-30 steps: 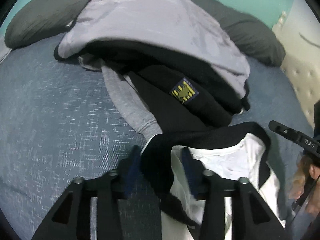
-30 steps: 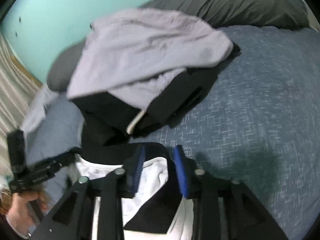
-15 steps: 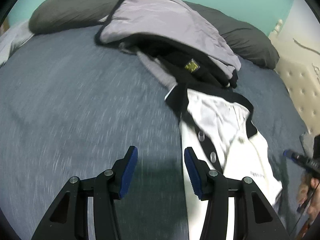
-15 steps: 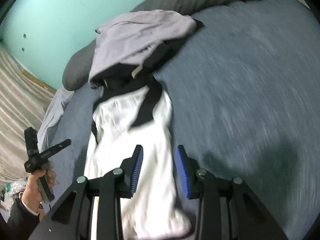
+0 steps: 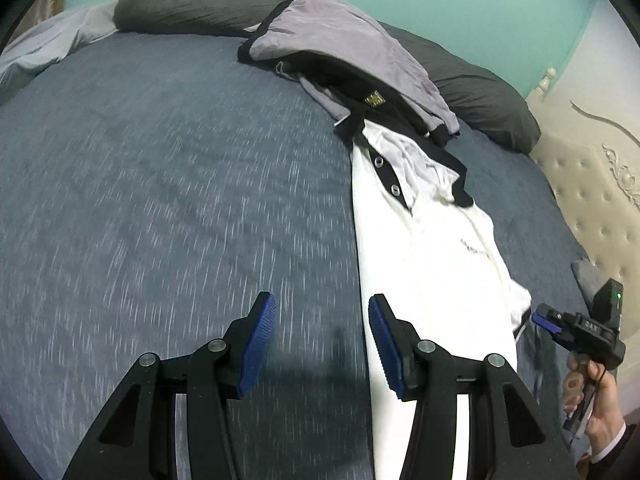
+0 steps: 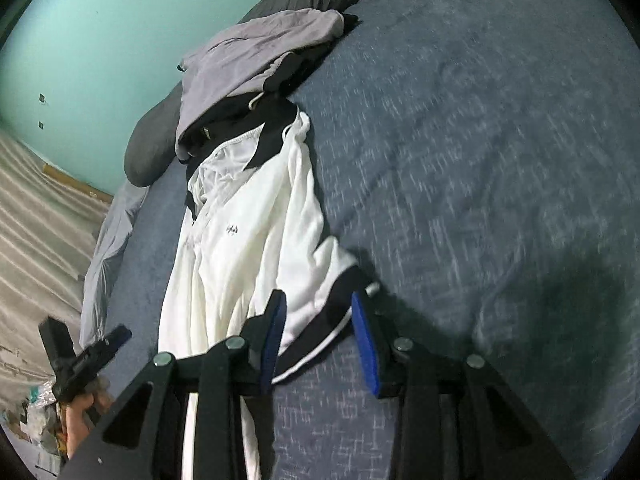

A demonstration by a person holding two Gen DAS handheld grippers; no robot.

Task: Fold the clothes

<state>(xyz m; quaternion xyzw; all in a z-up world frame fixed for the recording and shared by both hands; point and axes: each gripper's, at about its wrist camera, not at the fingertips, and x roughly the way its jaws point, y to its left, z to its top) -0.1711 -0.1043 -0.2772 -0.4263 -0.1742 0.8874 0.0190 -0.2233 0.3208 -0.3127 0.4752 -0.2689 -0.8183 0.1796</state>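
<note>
A white polo shirt [image 5: 432,240] with black collar and black sleeve trim lies stretched out on the blue bedspread [image 5: 160,180], collar toward a clothes pile. My left gripper [image 5: 322,308] is open over bare bedspread, with the shirt's left edge running under its right finger. In the right wrist view the shirt [image 6: 248,240] reaches down to my right gripper [image 6: 318,304]. Its black-trimmed sleeve hem [image 6: 320,332] lies between the open jaws, and a gap shows at both pads. Each view also shows the other gripper in a hand: the right gripper [image 5: 576,328] and the left gripper [image 6: 88,356].
A pile of clothes topped by a grey jacket [image 5: 340,40] sits at the head of the bed against dark grey pillows [image 5: 192,0]. A cream tufted headboard [image 5: 592,200] stands at the right. Striped flooring [image 6: 32,220] lies beyond the bed's edge.
Both grippers have drawn back from the clothes pile along the shirt. The collar was between their jaws a second ago; now the left is over bedspread and the right is at the sleeve.
</note>
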